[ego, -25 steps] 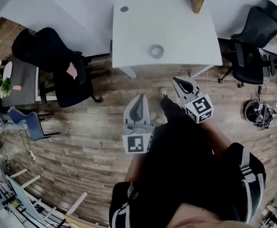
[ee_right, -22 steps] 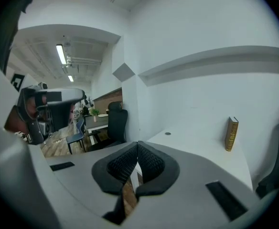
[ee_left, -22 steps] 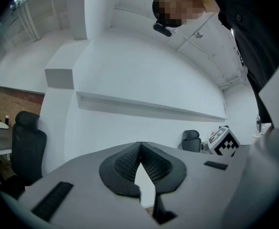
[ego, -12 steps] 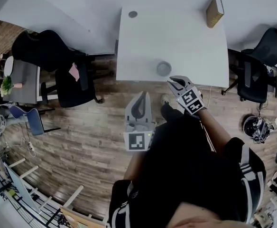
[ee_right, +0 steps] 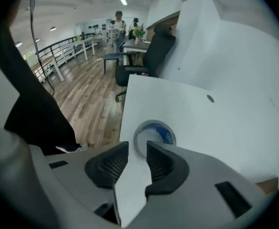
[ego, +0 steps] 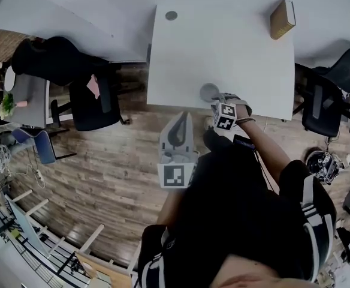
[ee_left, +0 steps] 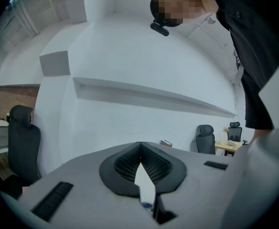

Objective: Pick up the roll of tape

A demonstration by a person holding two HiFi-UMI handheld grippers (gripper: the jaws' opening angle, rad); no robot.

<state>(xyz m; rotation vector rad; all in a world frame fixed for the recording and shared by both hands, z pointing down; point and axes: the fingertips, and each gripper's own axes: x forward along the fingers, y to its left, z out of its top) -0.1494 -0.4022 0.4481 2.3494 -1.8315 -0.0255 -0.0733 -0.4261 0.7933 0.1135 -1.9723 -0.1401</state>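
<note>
Fingers [ee_right: 112,165] of the right gripper [ee_right: 137,149] opening, empty, above the roll of tape [ee_right: 164,135]; grasp and lift remain.

1. The right gripper [ego: 216,102] has come forward and down. It was over the wooden floor [ego: 103,161], short of the table [ego: 223,47], and its tips are now at the table's near edge, just beside the roll of tape [ego: 208,92].
2. It has tipped from near level to pointing steeply down, rolling as it went.
3. Its jaws, together a second ago, are opening. In the right gripper view the roll of tape shows just past the tips, and the pads are not on it.
4. The left gripper [ego: 184,117] has been carried forward, and its tips are now near the table's edge.
5. The person has stepped closer, so the table, the tape and the book [ego: 281,18] sit lower in the head view.
</note>
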